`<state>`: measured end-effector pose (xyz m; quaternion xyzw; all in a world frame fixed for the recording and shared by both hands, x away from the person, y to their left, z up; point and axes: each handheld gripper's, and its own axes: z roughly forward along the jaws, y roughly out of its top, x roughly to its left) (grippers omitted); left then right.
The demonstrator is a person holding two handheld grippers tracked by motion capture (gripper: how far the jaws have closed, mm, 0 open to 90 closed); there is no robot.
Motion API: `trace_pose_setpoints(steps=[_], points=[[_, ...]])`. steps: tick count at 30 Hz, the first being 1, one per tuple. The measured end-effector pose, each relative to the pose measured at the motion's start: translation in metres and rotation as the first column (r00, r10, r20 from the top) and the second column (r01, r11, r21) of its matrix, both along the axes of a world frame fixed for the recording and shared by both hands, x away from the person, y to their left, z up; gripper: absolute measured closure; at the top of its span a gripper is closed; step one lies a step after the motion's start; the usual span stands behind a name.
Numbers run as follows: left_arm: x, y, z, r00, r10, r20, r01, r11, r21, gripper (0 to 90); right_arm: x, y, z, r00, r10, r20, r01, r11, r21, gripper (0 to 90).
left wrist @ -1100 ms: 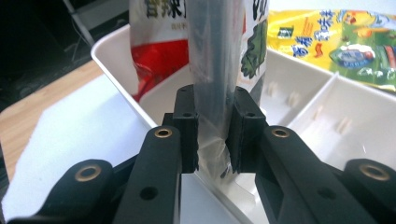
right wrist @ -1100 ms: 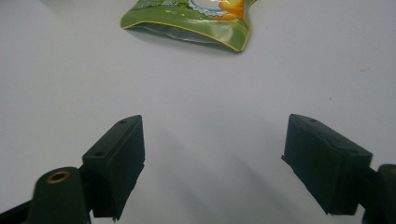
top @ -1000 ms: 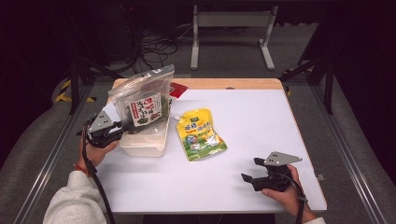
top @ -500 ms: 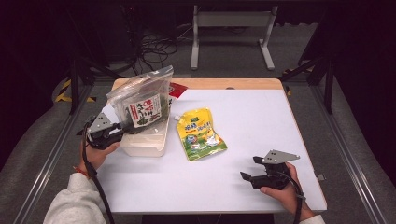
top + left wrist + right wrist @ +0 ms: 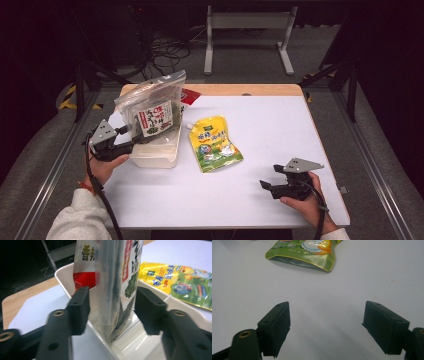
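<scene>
Seaweed bag [image 5: 154, 112], a clear zip pouch with a white label and dark contents, stands upright in the white bin [image 5: 156, 156] at the table's left, leaning a little toward the far side. In the left gripper view the bag's lower edge [image 5: 117, 302] rests on the bin floor between the jaws, which stand apart on either side of it with a gap on each side; they have no hold of it. So the left gripper [image 5: 131, 145], at the bin's near left corner, looks to have just set the bag down or to be about to close on it; which one, the pictures cannot tell. Behind the bag, a red-and-white packet [image 5: 85, 270] also stands in the bin, against its far wall.

Judging by the layout, the work is packing pouches into the bin: two are in, and one is left. That is the yellow pouch [image 5: 214, 144], lying flat on the white table [image 5: 260, 125] just right of the bin, apart from it.

The right gripper [image 5: 267, 186] rests low at the near right, well apart from everything, jaws wide open and empty, with the yellow pouch's green bottom edge [image 5: 302, 255] ahead of it.
</scene>
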<state>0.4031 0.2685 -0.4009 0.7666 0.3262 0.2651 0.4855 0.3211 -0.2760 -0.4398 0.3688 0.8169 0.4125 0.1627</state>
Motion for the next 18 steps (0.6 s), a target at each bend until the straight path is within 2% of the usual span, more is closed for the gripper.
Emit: trace_pose_setpoints(steps=[6,9,13,17,18], points=[[-0.012,-0.003,0.003,0.9995,0.031,-0.004,-0.032,0.9994,-0.013,29.2,0.005,-0.005,0.005,0.9993,-0.030,0.023,0.030,0.999,0.022,30.4],[-0.020,-0.005,0.002,0.9994,0.034,-0.010,-0.034,0.9994,-0.007,23.6,0.009,-0.006,0.007,0.9989,-0.028,0.038,0.026,0.999,0.033,40.4],[-0.035,-0.010,0.001,0.9994,0.026,-0.021,-0.026,0.9996,0.008,20.2,0.014,-0.003,0.011,0.9979,0.001,0.065,-0.002,1.000,0.017,52.8],[-0.045,-0.013,-0.001,0.9996,0.022,-0.020,-0.022,0.9996,0.017,17.3,0.021,0.001,0.013,0.9974,0.013,0.071,-0.016,0.999,0.033,56.4],[-0.052,-0.013,-0.002,0.9995,0.019,-0.023,-0.019,0.9997,0.013,16.4,0.024,0.002,0.014,0.9973,0.014,0.072,-0.017,0.999,0.039,57.7]])
